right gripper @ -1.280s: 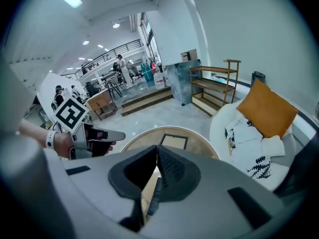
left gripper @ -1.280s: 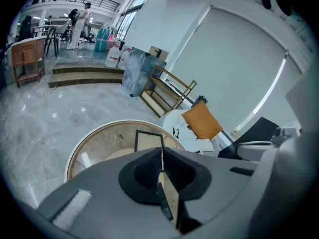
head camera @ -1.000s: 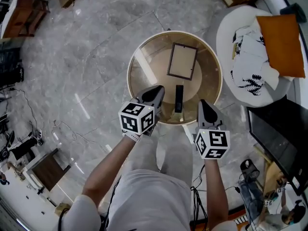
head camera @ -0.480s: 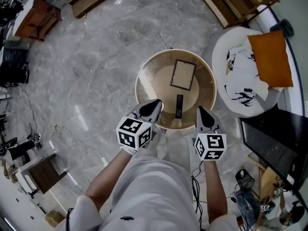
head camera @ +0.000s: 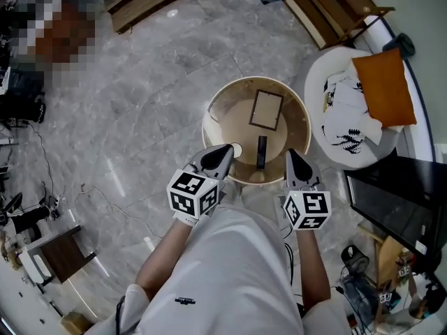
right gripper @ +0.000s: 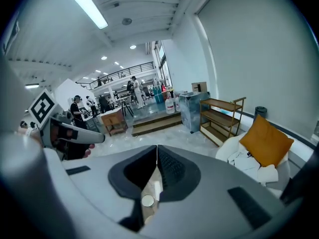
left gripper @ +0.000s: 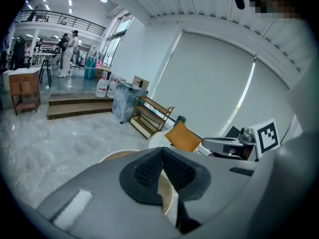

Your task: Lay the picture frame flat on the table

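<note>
A dark-edged picture frame (head camera: 266, 110) with a pale centre lies flat on the round wooden table (head camera: 297, 128), in its far half. A slim black bar (head camera: 261, 151) and a small white disc (head camera: 236, 149) lie nearer me. My left gripper (head camera: 226, 149) hangs over the table's near left rim, shut with nothing in it. The right gripper (head camera: 289, 154) hovers at the near right rim, also shut and holding nothing. In the left gripper view the pads (left gripper: 149, 171) meet at the tip. In the right gripper view the shut jaws frame the white disc (right gripper: 147, 200).
A round white seat (head camera: 328, 142) with an orange cushion (head camera: 384, 86) and a patterned cloth stands right of the table. A black screen (head camera: 391, 211) is at the lower right, a wooden shelf (head camera: 328, 9) beyond. Cables and stands line the left floor.
The head view has pulled back and up, so the table looks smaller. Both grippers stay shut near the near rim. The frame has not moved.
</note>
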A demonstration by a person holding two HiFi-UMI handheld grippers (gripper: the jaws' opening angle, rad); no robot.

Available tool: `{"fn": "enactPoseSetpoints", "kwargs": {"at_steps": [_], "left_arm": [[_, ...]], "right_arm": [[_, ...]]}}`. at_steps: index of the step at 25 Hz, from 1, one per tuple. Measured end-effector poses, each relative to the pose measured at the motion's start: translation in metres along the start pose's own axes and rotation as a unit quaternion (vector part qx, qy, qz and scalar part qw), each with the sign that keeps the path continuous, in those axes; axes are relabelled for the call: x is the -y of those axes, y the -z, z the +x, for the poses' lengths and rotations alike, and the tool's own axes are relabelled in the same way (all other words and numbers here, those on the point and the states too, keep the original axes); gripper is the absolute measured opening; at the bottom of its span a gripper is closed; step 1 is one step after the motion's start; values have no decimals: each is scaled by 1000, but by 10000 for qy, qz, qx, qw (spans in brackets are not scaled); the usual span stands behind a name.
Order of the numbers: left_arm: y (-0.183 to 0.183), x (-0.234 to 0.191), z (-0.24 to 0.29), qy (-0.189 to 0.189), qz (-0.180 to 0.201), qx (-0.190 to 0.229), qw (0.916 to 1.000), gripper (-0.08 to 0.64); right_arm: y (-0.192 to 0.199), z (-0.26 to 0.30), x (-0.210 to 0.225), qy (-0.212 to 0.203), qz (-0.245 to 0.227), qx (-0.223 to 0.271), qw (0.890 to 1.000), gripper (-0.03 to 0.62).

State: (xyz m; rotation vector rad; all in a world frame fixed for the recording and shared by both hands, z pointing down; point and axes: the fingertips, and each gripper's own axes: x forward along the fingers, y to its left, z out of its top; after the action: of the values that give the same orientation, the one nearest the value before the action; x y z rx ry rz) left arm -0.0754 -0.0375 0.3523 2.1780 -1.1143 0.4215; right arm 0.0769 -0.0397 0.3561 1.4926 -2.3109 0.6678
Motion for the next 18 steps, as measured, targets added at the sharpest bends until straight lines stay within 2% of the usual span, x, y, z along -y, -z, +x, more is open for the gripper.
{"fn": "enactPoseSetpoints", "kwargs": {"at_steps": [7, 13, 18], "left_arm": [[5, 24, -17, 239, 199, 65, 9995, 5], [2, 39, -23, 440, 449, 72, 9980, 5], [0, 44, -18, 456, 573, 113, 9973, 5]], "right_arm": [[-6, -36, -3, 152, -161, 140, 9997, 6], [2, -58, 0, 271, -108, 123, 9995, 5], [0, -67, -1, 396, -86, 278, 9988, 6]]}}
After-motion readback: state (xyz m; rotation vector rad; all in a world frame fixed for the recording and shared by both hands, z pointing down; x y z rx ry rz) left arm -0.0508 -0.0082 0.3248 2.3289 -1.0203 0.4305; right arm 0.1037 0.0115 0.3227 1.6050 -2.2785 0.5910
